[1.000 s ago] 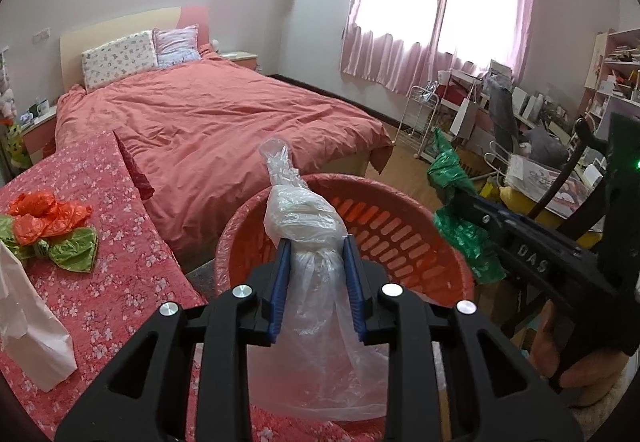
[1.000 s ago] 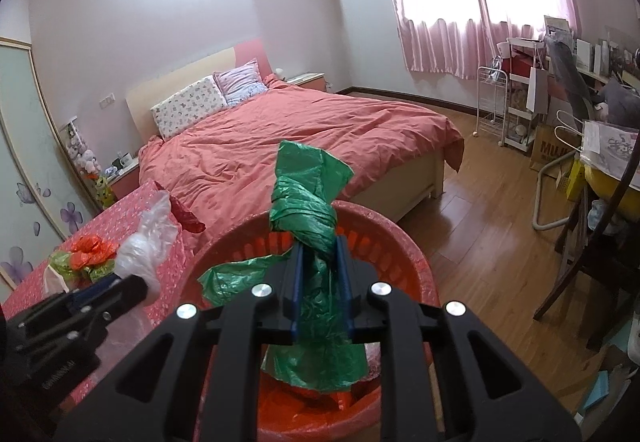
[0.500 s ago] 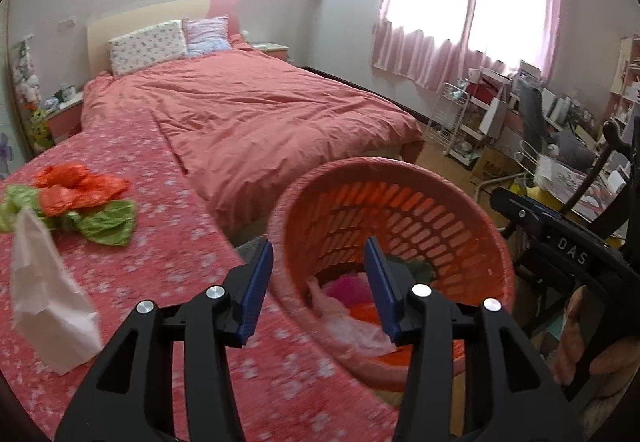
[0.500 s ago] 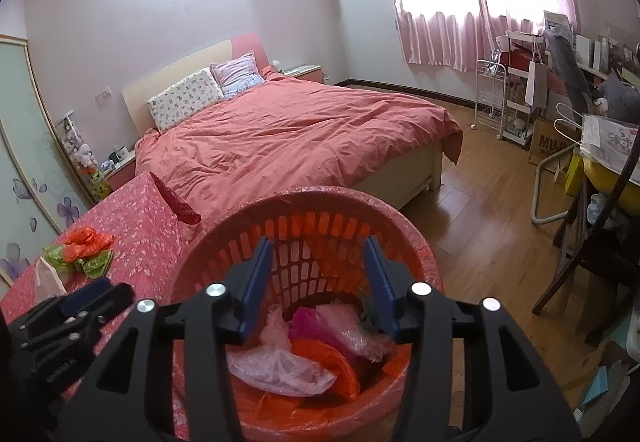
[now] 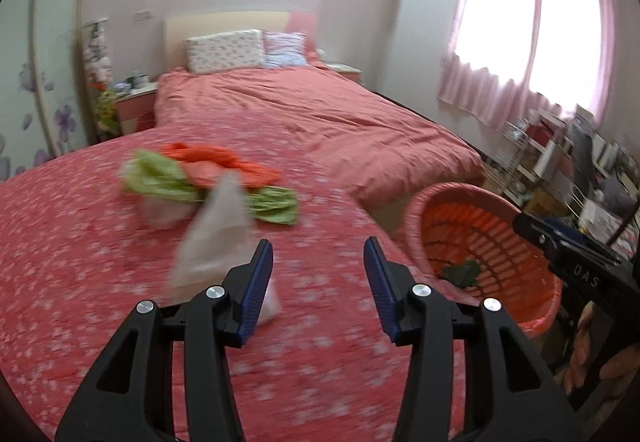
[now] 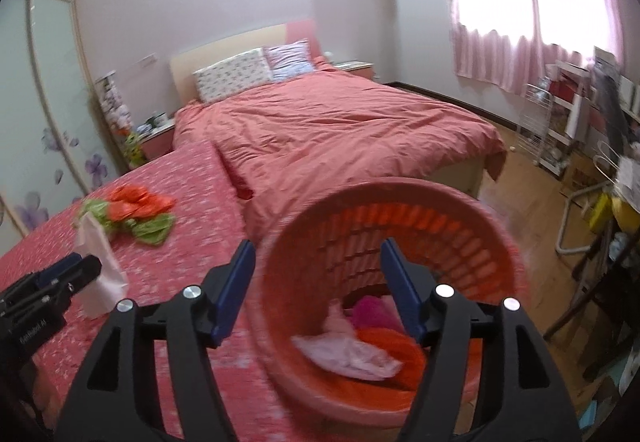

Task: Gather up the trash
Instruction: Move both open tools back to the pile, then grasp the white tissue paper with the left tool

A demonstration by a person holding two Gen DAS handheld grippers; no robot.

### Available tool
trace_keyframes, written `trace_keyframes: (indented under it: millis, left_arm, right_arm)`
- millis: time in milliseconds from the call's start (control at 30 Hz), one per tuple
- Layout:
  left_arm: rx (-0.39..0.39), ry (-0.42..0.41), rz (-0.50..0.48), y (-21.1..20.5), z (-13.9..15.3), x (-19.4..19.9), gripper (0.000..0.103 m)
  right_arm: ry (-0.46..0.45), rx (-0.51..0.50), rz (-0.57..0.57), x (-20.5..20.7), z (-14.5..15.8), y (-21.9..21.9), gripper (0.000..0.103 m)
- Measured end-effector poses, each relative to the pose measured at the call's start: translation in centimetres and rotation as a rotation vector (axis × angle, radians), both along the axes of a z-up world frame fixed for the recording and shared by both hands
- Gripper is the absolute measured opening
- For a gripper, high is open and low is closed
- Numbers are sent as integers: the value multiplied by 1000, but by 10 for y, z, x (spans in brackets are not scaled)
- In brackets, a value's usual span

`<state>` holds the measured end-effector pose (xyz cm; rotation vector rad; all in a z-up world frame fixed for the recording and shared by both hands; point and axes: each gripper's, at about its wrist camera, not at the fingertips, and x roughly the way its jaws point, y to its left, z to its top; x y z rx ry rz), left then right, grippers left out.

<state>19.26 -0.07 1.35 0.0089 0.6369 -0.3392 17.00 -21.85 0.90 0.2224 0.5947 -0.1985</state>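
Left gripper [image 5: 318, 280], jaws spread wide and empty, above the bench [image 5: 80, 262], which is draped in a red floral cloth. A pale crumpled bag [image 5: 216, 238] stands on the cloth just ahead of the left finger; farther back lie orange bags [image 5: 216, 162] touching green bags [image 5: 272, 204]. Right gripper [image 6: 316, 288], likewise spread and holding nothing, over the orange slatted basket [image 6: 472, 242] beside the bench edge. The basket contains pink, magenta and orange trash [image 6: 360, 346]; the left wrist view also shows a green scrap [image 5: 460, 272] inside. Behind the bench stands a bed [image 6: 340, 130] with a coral duvet and two patterned pillows [image 6: 256, 72] against a cream headboard. Pink curtains [image 6: 520, 54] cover a bright window; a wood floor [image 6: 532, 202] and cluttered shelving [image 6: 568, 122] occupy the right side.
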Motion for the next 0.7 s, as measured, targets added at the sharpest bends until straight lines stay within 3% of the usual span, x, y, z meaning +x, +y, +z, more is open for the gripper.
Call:
trace_keyframes:
  millis: [33, 100, 333, 500, 700]
  left_arm:
    - [-1, -11, 30, 12, 1, -1, 60]
    - [-1, -29, 77, 28, 2, -1, 65]
    - [-1, 35, 136, 53, -16, 22, 65]
    - [-15, 52, 105, 45, -23, 33, 71]
    - [43, 43, 96, 32, -29, 45, 71]
  right_arm:
    - [3, -3, 10, 1, -1, 5, 64]
    - [16, -4, 41, 6, -4, 19, 64]
    - [44, 0, 120, 28, -15, 62, 64]
    - [64, -24, 155, 40, -22, 82, 64]
    - [79, -19, 156, 49, -28, 84, 64]
